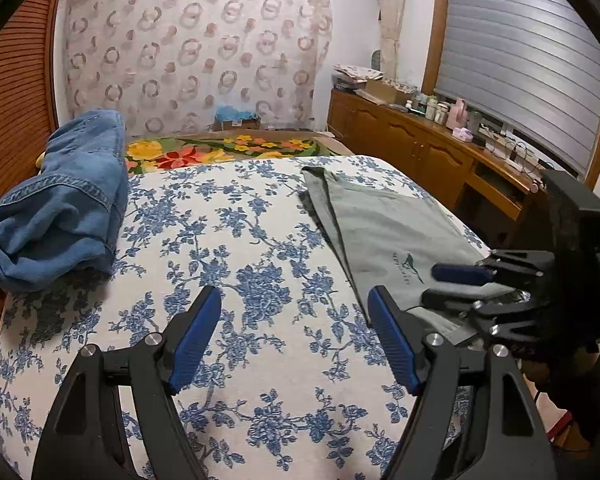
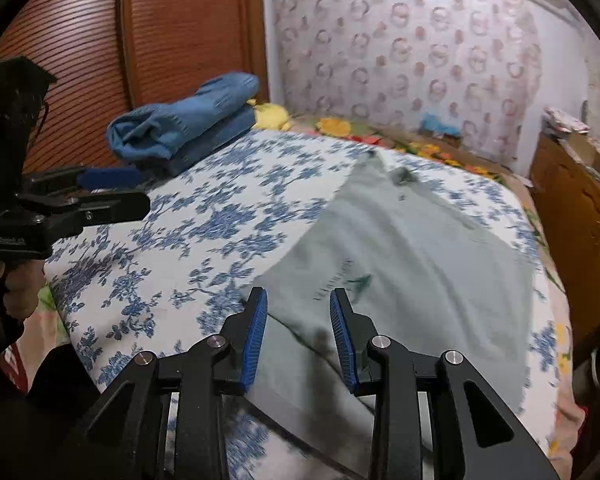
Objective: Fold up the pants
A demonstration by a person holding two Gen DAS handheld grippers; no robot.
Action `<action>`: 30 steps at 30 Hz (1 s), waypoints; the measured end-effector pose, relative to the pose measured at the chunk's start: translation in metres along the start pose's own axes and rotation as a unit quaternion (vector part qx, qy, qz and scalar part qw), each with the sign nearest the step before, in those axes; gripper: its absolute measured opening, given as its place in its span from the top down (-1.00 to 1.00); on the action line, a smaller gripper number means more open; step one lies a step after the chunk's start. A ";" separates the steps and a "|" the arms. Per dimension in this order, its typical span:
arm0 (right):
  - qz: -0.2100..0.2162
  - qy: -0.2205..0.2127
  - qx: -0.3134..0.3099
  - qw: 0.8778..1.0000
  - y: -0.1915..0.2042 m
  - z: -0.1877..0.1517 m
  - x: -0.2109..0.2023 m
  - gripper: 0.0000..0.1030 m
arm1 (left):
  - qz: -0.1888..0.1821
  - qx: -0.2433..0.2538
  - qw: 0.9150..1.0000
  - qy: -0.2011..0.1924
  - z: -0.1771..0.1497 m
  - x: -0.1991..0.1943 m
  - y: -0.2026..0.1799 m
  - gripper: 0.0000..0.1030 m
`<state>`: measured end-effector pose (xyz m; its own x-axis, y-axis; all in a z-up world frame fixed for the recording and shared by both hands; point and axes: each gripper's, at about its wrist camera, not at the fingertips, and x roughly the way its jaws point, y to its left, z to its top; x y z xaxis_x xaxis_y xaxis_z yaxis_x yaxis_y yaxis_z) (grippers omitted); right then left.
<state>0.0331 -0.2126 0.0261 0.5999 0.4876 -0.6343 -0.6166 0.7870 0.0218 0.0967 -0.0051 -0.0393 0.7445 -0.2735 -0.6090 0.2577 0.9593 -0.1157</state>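
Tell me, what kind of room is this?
Most likely a bedroom in a home: a bed with a floral bedspread, folded jeans and grey pants on it, and a wooden cabinet under the window.

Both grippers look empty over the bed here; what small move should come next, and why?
Probably lower the right gripper onto the near edge of the flat grey-green pants and close: its jaws are parted with nothing pinched. The left gripper hangs open over bare floral bedspread.

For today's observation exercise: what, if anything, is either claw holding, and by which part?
Nothing is held: left claw and right claw both stand open above the grey pants.
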 end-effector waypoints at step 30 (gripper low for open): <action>0.054 0.024 0.009 0.998 -0.016 0.046 0.055 0.95 | -0.009 -0.007 1.000 0.016 -0.009 0.009 0.011 -0.49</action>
<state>0.0987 -0.1811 0.0265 0.5052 0.5516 -0.6637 -0.6669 0.7377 0.1054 0.1011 0.0033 -0.0531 0.7195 -0.2878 -0.6321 0.2615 0.9554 -0.1373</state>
